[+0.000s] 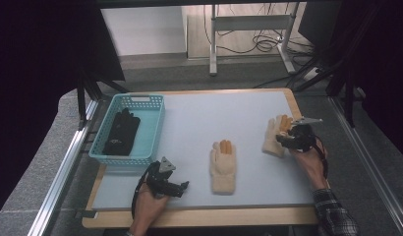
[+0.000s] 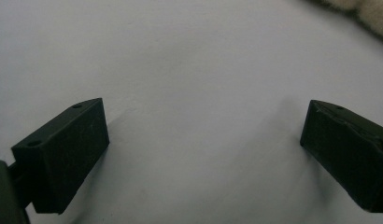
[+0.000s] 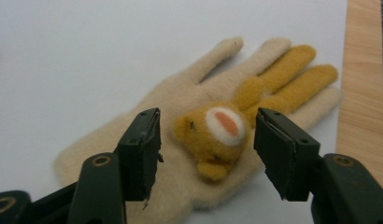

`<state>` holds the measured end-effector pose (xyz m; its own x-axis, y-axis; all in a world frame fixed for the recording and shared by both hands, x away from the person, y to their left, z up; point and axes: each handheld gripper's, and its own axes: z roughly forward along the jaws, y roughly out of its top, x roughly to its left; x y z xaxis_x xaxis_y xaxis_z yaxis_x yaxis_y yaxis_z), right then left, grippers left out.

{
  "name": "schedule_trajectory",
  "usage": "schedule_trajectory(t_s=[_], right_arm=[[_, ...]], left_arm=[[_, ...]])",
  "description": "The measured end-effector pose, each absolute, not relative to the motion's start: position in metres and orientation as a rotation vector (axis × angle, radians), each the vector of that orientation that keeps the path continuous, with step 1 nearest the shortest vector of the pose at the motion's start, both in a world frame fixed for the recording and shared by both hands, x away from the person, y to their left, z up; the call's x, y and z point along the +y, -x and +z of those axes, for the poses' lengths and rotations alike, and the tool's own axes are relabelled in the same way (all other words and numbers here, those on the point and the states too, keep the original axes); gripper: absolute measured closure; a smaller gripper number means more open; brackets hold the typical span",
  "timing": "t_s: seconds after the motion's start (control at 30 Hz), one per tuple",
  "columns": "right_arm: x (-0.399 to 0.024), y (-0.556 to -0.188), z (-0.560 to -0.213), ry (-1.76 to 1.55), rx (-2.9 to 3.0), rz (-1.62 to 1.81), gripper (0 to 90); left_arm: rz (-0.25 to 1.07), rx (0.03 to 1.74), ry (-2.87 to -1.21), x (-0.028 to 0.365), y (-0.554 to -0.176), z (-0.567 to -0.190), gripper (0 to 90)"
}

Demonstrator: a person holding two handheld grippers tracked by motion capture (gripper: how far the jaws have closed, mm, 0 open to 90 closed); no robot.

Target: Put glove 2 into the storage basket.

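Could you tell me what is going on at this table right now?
A person with a gripper in each hand is handling gloves. The right gripper hovers with open jaws over a cream glove with a bear face near the table's right edge. The left gripper rests open at the near left. A second cream glove lies mid-table, and a black glove sits in the blue basket.
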<state>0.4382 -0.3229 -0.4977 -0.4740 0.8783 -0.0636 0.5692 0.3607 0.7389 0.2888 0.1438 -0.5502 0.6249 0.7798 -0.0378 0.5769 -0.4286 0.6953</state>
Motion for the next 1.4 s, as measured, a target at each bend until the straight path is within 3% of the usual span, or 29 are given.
schedule_trajectory(t_s=[0.23, 0.4, 0.47, 0.83, 1.4], right_arm=[[-0.319, -0.452, -0.514, -1.318, 2.169, 0.855, 39.5], [-0.321, -0.453, -0.514, -1.388, 2.149, 0.897, 53.4], [-0.321, -0.452, -0.512, -1.387, 2.150, 0.894, 54.7], [-0.318, -0.433, -0.494, -1.319, 2.135, 0.985, 55.0], [-0.273, -0.383, -0.448, -1.094, 2.239, 1.208, 55.0]], left_arm=[[0.381, 1.058, -2.160, 0.144, -0.289, -0.550, 1.3], [0.380, 1.057, -2.161, 0.144, -0.289, -0.550, 1.3], [0.380, 1.057, -2.161, 0.144, -0.289, -0.550, 1.3], [0.380, 1.058, -2.160, 0.144, -0.289, -0.550, 1.2], [0.380, 1.058, -2.160, 0.144, -0.289, -0.550, 1.2]])
